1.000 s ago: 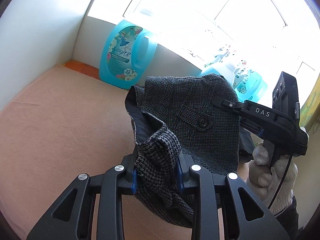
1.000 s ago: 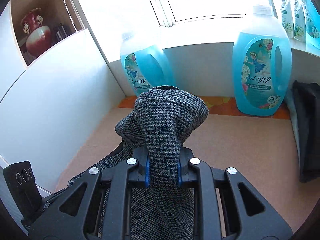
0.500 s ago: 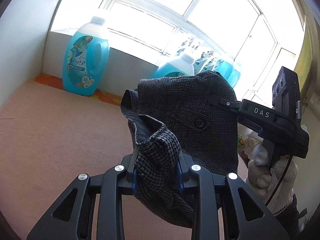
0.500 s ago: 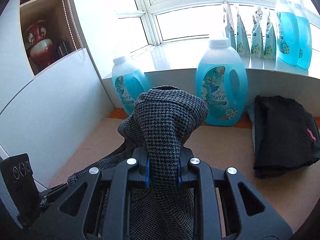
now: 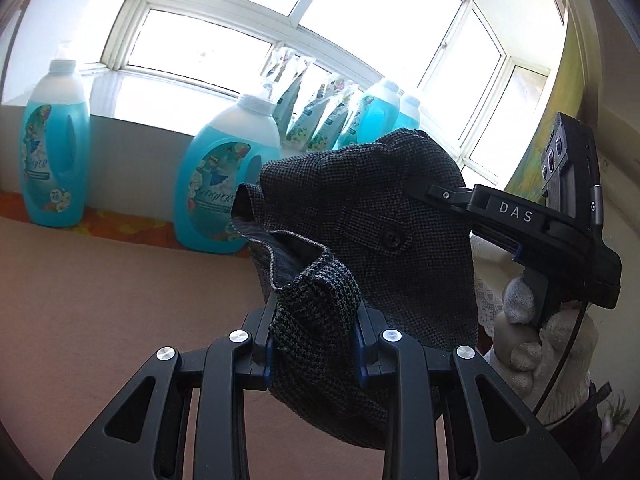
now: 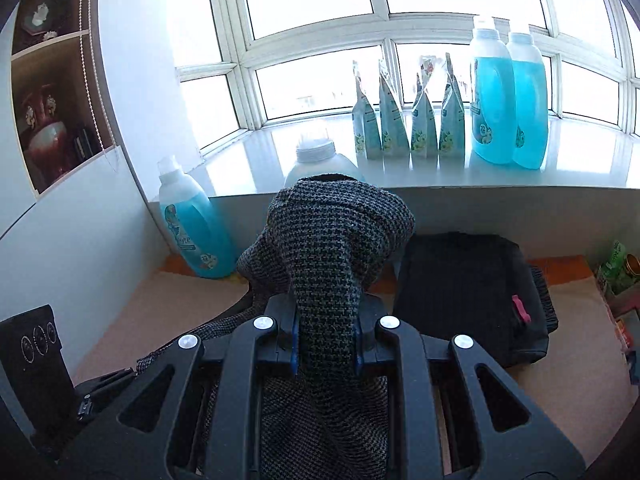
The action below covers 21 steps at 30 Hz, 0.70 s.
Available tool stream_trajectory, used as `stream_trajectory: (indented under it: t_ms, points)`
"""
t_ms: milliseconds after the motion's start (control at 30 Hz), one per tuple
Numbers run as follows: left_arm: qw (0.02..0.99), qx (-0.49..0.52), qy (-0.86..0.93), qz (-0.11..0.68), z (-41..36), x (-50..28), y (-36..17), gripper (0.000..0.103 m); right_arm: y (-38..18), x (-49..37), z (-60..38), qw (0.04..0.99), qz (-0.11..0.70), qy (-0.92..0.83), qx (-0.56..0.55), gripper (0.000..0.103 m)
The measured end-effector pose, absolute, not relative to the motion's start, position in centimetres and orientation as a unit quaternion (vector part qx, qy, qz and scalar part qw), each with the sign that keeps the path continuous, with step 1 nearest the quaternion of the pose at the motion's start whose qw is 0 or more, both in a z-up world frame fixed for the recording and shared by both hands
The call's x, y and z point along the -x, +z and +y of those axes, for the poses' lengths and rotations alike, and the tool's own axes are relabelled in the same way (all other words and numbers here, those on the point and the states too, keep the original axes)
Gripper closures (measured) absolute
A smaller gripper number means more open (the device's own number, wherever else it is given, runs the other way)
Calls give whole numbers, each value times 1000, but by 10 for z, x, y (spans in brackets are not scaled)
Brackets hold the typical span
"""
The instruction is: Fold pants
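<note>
The grey houndstooth pants (image 5: 360, 216) hang in the air between both grippers, above the beige surface (image 5: 100, 300). My left gripper (image 5: 314, 350) is shut on a bunched edge of the pants. My right gripper (image 6: 324, 344) is shut on another bunch of the same pants (image 6: 332, 248). In the left wrist view the right gripper (image 5: 416, 192) comes in from the right, held by a white-gloved hand (image 5: 524, 332), and pinches the fabric near a buttoned pocket (image 5: 390, 238). The rest of the pants hangs below, out of sight.
Blue detergent bottles (image 5: 52, 160) (image 5: 224, 188) stand at the wall below the window sill. More bottles (image 6: 508, 100) and pouches (image 6: 408, 120) stand on the sill. A folded black garment (image 6: 468, 292) lies on the surface at the right. A shelf with a red vase (image 6: 44, 136) is at left.
Both grippers have risen and tilted up with the pants; the views now show the window and sill instead of mostly the surface. Both grips are unchanged.
</note>
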<state>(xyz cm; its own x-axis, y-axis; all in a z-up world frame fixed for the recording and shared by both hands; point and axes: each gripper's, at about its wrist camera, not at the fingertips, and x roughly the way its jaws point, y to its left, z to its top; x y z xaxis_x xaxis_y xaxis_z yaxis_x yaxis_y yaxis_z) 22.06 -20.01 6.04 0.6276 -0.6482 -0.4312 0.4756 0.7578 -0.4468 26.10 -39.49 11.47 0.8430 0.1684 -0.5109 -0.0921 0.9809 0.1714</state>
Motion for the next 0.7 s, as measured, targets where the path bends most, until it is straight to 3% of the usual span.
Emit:
stream_trajectory:
  t_ms: [333, 700]
  points:
    - [884, 131, -344, 288, -287, -278, 60, 76, 125, -316, -480, 963, 264, 32, -43, 83]
    - [891, 107, -332, 290, -346, -323, 31, 76, 92, -396, -546, 958, 285, 35, -19, 83]
